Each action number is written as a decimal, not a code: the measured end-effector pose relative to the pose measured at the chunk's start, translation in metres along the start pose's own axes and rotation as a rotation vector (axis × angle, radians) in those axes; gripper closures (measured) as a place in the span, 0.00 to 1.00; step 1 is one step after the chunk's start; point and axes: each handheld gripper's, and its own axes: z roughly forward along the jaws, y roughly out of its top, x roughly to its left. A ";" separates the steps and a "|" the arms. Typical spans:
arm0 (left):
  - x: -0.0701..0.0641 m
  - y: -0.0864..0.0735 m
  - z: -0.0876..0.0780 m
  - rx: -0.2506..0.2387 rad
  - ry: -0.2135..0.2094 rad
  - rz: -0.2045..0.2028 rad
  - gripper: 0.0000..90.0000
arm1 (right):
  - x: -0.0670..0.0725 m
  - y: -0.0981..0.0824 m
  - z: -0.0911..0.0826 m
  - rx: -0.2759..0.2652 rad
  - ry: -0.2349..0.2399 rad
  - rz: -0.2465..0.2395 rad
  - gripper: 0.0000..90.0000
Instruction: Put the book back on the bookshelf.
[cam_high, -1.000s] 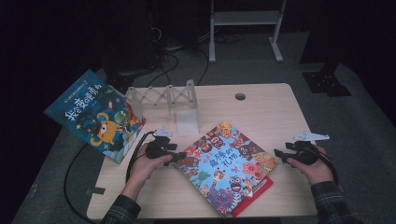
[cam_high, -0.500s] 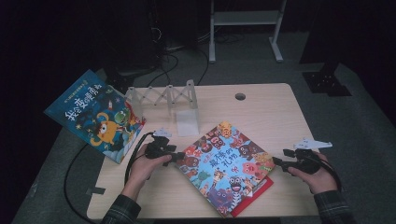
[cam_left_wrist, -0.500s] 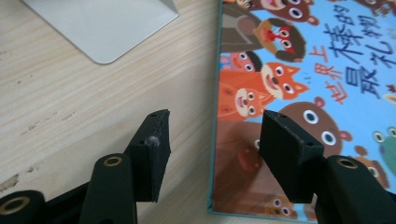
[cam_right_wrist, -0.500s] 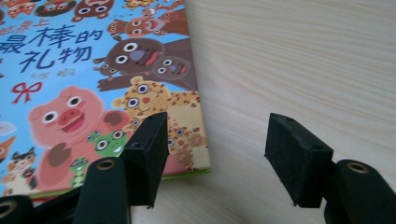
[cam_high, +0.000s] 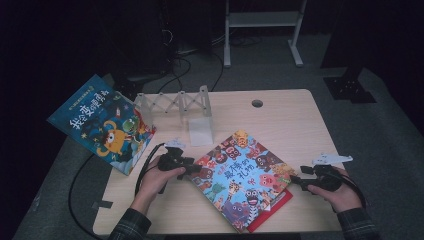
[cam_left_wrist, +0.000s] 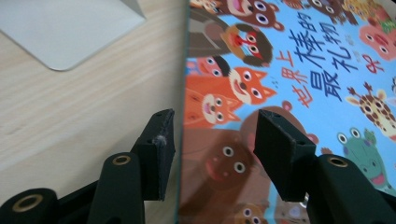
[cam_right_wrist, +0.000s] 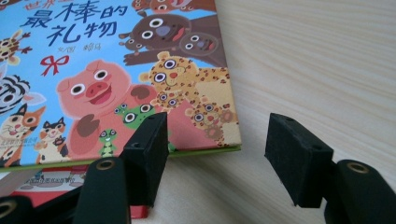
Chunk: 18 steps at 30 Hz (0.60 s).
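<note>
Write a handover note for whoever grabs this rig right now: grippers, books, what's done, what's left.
Left hand-held gripper: open, jaws straddling the left edge of the animal picture book, nothing clamped.
Right hand-held gripper: open, at the same book's right corner, one jaw over the cover, the other over bare table.
The animal book lies flat on a red book at the front of the table. A blue monster book leans at the left end of the white expandable rack.
Done: one book racked, apparently. Left: probably grip and rack the animal book, then the red one.

Red book (cam_high: 272, 212) mostly under animal book (cam_high: 240, 175)
</note>
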 end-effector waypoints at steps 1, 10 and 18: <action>0.000 0.000 0.000 -0.002 -0.001 0.000 0.52 | 0.000 0.000 0.001 0.006 0.003 -0.005 0.42; 0.000 -0.001 -0.003 0.018 -0.019 0.005 0.55 | -0.005 -0.001 0.005 0.019 0.046 0.022 0.45; -0.005 -0.006 -0.009 0.053 -0.051 0.007 0.56 | -0.015 0.000 0.012 0.023 0.092 0.032 0.48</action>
